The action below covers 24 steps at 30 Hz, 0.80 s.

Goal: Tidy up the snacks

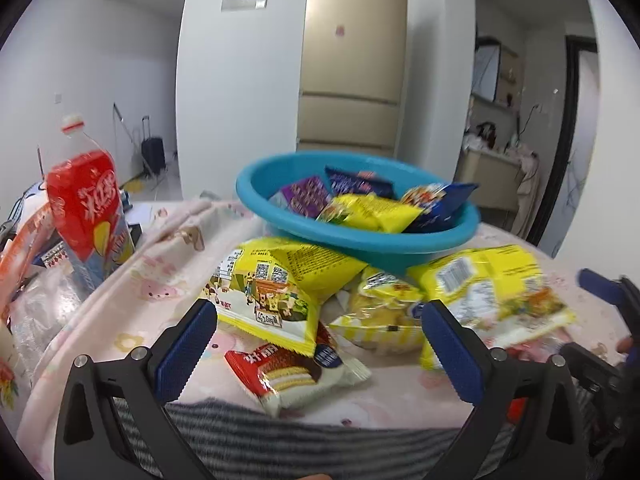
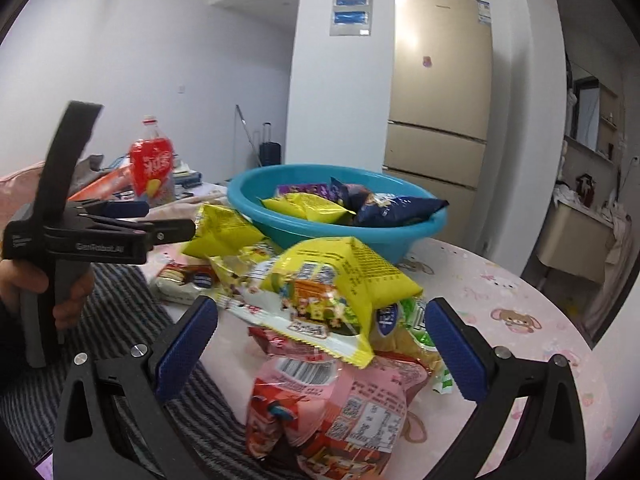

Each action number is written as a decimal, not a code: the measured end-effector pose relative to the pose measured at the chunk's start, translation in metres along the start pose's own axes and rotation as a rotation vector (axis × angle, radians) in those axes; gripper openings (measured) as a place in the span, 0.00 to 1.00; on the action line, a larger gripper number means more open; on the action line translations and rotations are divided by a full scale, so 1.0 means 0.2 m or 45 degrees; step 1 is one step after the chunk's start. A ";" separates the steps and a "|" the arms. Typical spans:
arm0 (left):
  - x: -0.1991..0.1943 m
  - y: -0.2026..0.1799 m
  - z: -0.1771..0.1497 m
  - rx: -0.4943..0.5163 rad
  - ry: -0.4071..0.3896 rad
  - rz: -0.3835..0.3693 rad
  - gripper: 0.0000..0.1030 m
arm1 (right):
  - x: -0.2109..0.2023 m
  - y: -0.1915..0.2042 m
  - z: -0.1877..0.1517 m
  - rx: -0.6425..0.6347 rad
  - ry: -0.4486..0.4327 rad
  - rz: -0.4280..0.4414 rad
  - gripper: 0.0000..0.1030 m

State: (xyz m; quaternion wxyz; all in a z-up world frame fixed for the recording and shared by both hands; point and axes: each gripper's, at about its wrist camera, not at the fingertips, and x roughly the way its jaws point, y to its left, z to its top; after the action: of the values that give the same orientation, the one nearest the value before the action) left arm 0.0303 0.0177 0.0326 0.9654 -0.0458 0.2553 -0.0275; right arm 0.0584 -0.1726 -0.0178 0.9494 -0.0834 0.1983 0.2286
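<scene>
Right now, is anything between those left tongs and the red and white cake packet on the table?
Not directly. The left tongs are open and the red and white cake packet lies just ahead of them. But a yellow snack bag overlaps the packet's far end, so lifting the packet could drag that bag.

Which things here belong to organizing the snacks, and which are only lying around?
For the job:
- blue basin, some packets already inside
- yellow snack packets on the table
- red-and-white cake packet
- pink packet
- left gripper, open
- right gripper, open

Lying about:
- red drink bottle
- refrigerator
- dark suitcase
</scene>
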 end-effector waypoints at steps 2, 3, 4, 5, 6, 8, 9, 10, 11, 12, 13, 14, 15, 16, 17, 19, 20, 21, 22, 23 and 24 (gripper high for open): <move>-0.07 -0.01 -0.02 0.014 -0.055 -0.020 1.00 | -0.02 0.01 0.01 0.000 -0.025 0.024 1.00; -0.09 -0.02 -0.02 0.024 -0.075 -0.018 1.00 | -0.02 0.02 0.01 0.001 -0.030 0.025 1.00; -0.11 -0.03 -0.02 0.034 -0.097 -0.016 1.00 | -0.02 0.02 0.01 0.001 -0.031 0.017 1.00; -0.11 -0.03 -0.02 0.038 -0.104 -0.021 1.00 | -0.01 0.01 0.01 0.008 -0.027 0.012 1.00; -0.11 -0.04 -0.02 0.044 -0.106 -0.025 1.00 | -0.01 0.01 0.01 0.017 -0.023 0.010 1.00; -0.11 -0.05 -0.03 0.062 -0.102 -0.025 1.00 | 0.00 -0.01 0.01 0.049 -0.007 0.000 1.00; -0.11 -0.06 -0.03 0.070 -0.102 -0.020 1.00 | 0.01 -0.03 0.01 0.069 0.001 -0.002 1.00; -0.11 -0.07 -0.03 0.078 -0.101 -0.017 1.00 | 0.01 -0.04 0.01 0.086 0.006 -0.005 1.00; -0.11 -0.08 -0.04 0.086 -0.099 -0.015 1.00 | 0.01 -0.06 0.00 0.103 0.011 -0.007 1.00; -0.11 -0.08 -0.04 0.091 -0.098 -0.013 1.00 | 0.02 -0.07 0.00 0.116 0.013 -0.007 1.00; -0.11 -0.08 -0.04 0.094 -0.097 -0.013 1.00 | 0.02 -0.07 0.00 0.124 0.016 -0.009 1.00; -0.10 -0.08 -0.04 0.096 -0.094 -0.013 1.00 | 0.02 -0.08 0.00 0.128 0.018 -0.012 1.00; -0.10 -0.08 -0.04 0.095 -0.091 -0.013 1.00 | 0.02 -0.08 0.00 0.128 0.019 -0.012 1.00; -0.09 -0.09 -0.04 0.096 -0.087 -0.012 1.00 | 0.03 -0.08 0.00 0.126 0.023 -0.011 1.00; -0.09 -0.09 -0.04 0.097 -0.085 -0.011 1.00 | 0.03 -0.08 0.00 0.121 0.028 -0.013 1.00; -0.09 -0.09 -0.04 0.101 -0.088 -0.012 1.00 | 0.03 -0.07 0.00 0.110 0.032 -0.014 1.00; -0.09 -0.09 -0.04 0.103 -0.088 -0.011 1.00 | 0.03 -0.07 0.00 0.105 0.034 -0.014 1.00; -0.09 -0.09 -0.04 0.106 -0.088 -0.011 1.00 | 0.03 -0.06 -0.01 0.102 0.036 -0.013 1.00; -0.09 -0.09 -0.05 0.107 -0.088 -0.011 1.00 | 0.04 -0.06 -0.01 0.102 0.039 -0.014 1.00; -0.09 -0.09 -0.05 0.108 -0.088 -0.010 1.00 | 0.04 -0.06 -0.01 0.102 0.043 -0.014 1.00; -0.09 -0.09 -0.05 0.107 -0.088 -0.011 1.00 | 0.04 -0.06 -0.01 0.104 0.045 -0.014 1.00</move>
State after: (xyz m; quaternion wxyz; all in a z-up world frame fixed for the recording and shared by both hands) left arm 0.0088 0.0001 0.0356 0.9746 -0.0072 0.2201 -0.0407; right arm 0.0702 -0.1802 -0.0218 0.9496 -0.0497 0.2240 0.2136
